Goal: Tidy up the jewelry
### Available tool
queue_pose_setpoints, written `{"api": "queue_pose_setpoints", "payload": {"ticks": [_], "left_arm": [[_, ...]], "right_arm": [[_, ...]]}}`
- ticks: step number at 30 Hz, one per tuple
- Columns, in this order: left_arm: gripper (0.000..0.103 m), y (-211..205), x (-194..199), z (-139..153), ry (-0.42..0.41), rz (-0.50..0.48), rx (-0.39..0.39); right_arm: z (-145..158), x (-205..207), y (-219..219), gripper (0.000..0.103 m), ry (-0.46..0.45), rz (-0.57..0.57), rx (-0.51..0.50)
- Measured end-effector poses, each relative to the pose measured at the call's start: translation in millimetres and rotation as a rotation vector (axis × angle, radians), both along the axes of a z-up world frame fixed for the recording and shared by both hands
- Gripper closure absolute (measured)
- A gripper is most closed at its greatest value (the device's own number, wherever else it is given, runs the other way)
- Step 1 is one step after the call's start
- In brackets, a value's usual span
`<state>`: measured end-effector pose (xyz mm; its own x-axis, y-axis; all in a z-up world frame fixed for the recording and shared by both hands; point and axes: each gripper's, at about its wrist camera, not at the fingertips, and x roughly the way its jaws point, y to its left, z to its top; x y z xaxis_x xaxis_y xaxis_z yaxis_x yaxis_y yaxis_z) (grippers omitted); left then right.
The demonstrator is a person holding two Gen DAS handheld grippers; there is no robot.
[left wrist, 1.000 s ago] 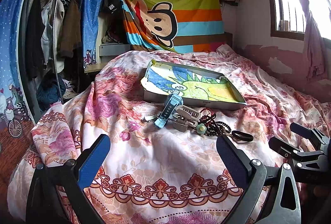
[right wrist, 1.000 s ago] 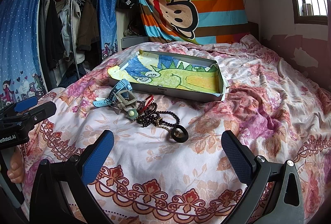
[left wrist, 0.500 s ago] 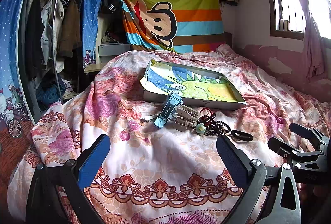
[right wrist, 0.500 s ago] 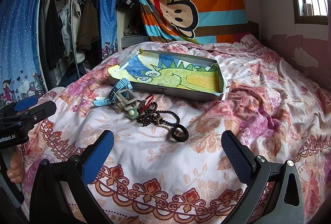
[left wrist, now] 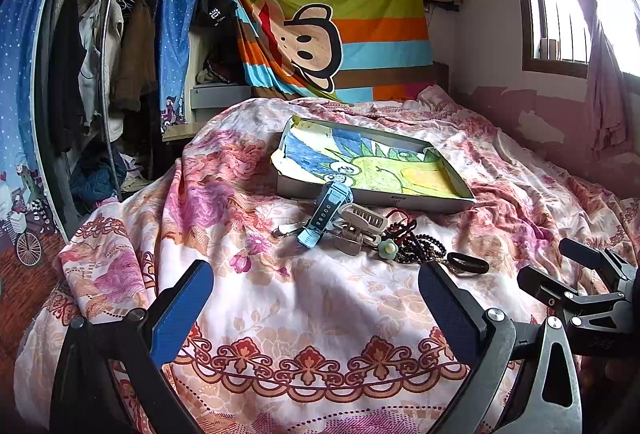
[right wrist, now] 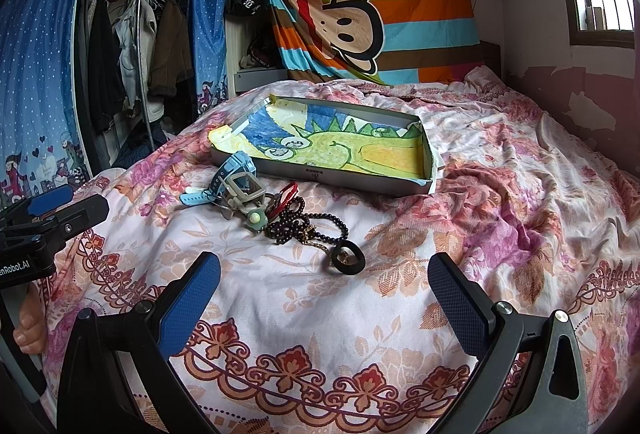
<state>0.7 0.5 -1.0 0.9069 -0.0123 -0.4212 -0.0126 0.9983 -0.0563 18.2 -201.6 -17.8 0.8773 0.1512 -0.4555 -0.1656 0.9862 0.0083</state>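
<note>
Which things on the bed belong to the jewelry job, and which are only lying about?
For the job: blue watch, dark bead strand, black ring band, red cord, shallow box.

Only there: floral bedspread, monkey blanket, hanging clothes.

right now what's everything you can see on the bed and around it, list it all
tray: 1, grey, dinosaur drawing inside, mid-bed
watch: 1, light blue, against tray's near wall
hair claw: 1, beige, beside watch
bead strings: tangled, dark, count unclear, before tray
hair tie: 1, black, nearest the grippers
bedspread: 1, pink floral
monkey blanket: 1, striped, back wall
clothes rack: 1, far left
left gripper: open, empty
right gripper: open, empty
</note>
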Motion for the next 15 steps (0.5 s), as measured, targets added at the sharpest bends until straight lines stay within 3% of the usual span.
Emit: {"api": "queue_pose_setpoints", "payload": {"ticks": [15], "left_arm": [[0.000,0.0,-0.1,-0.2,0.001,0.000,0.000]], "right_arm": [[1.1,-0.2,0.2,0.001,0.002,-0.001,0.000]]}}
